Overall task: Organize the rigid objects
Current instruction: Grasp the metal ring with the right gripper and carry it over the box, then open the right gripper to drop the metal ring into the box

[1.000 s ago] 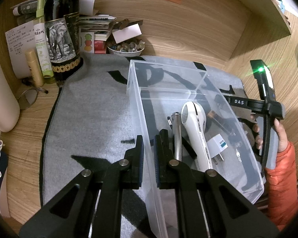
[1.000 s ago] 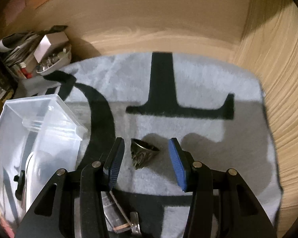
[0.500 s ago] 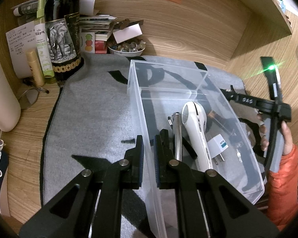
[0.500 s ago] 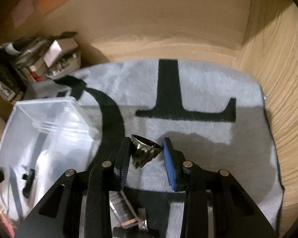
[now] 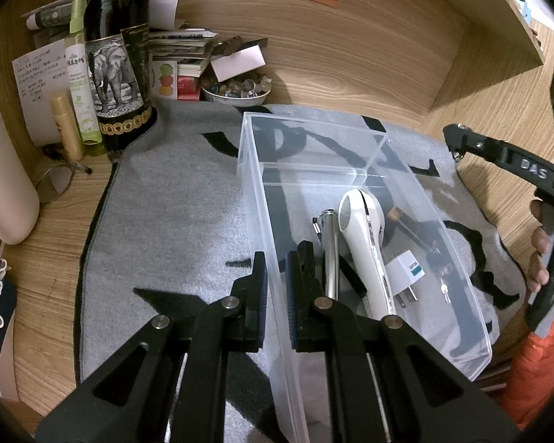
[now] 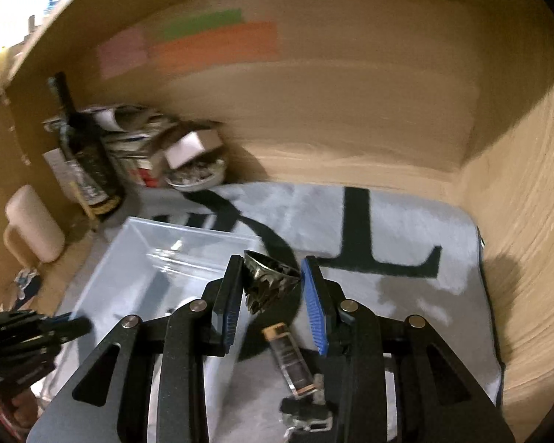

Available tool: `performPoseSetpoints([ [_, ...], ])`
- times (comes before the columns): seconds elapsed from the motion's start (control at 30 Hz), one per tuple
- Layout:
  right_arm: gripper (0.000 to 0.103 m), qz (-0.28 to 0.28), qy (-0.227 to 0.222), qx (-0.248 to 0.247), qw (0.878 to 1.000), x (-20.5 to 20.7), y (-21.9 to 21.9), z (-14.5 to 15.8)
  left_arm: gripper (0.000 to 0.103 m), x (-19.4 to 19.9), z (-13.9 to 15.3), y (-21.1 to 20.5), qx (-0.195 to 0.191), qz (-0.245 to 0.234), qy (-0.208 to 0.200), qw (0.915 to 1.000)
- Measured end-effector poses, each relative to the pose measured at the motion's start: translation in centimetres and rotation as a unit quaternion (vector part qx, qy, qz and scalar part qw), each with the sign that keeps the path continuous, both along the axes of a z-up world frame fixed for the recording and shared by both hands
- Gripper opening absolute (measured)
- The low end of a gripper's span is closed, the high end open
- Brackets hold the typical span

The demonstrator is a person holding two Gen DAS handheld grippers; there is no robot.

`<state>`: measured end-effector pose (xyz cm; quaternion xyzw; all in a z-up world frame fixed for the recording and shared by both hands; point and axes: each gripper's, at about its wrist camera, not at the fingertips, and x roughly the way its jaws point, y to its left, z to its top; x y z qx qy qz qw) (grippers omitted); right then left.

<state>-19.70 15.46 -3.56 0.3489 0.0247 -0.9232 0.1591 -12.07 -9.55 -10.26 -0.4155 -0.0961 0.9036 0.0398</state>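
My left gripper (image 5: 275, 280) is shut on the left wall of a clear plastic bin (image 5: 256, 199) that stands on the grey mat. The bin holds a white handheld device (image 5: 362, 236), a metal tube (image 5: 330, 254) and a white plug adapter (image 5: 408, 273). My right gripper (image 6: 271, 288) is shut on a dark ornate metal cone (image 6: 267, 280) and holds it above the mat, beside the bin's right edge (image 6: 188, 236). A small dark rectangular bottle (image 6: 290, 361) lies on the mat under the right gripper.
A wine bottle (image 5: 118, 66), a green tube, papers and a bowl of stones (image 5: 236, 90) crowd the back left corner. A cream jug (image 5: 3, 181) stands at the left. Wooden walls close the back and right of the grey mat (image 6: 406, 229).
My right gripper closed on the metal cone and lifted it off the mat, moving up and toward the bin. My left gripper stays clamped on the bin wall.
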Motion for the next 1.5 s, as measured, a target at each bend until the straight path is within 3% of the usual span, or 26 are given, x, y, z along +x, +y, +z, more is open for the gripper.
performPoseSetpoints([
  [0.37,0.029,0.081,-0.001,0.018,0.997,2.2,-5.3,-0.5,0.009,0.0,0.0,0.1,-0.001,-0.001,0.000,1.0000],
  [0.67,0.029,0.144,-0.050,0.054,0.987,2.9,-8.8,-3.3,0.009,0.1,0.0,0.1,-0.001,-0.002,0.000,1.0000],
  [0.93,0.029,0.159,-0.081,0.087,0.980,3.4,-10.0,-5.1,0.009,0.1,0.0,0.1,-0.001,-0.001,0.000,1.0000],
  [1.0,0.034,0.159,-0.081,0.092,0.980,3.5,-10.2,-5.2,0.009,0.1,0.0,0.1,-0.001,-0.001,0.000,1.0000],
  [1.13,0.042,0.155,-0.071,0.082,0.982,3.9,-9.7,-4.6,0.009,0.1,0.1,0.1,-0.001,-0.001,0.000,1.0000],
  [1.5,0.049,0.113,-0.029,0.056,0.992,4.6,-7.0,-1.7,0.009,0.1,0.1,0.3,-0.001,0.000,0.000,1.0000],
])
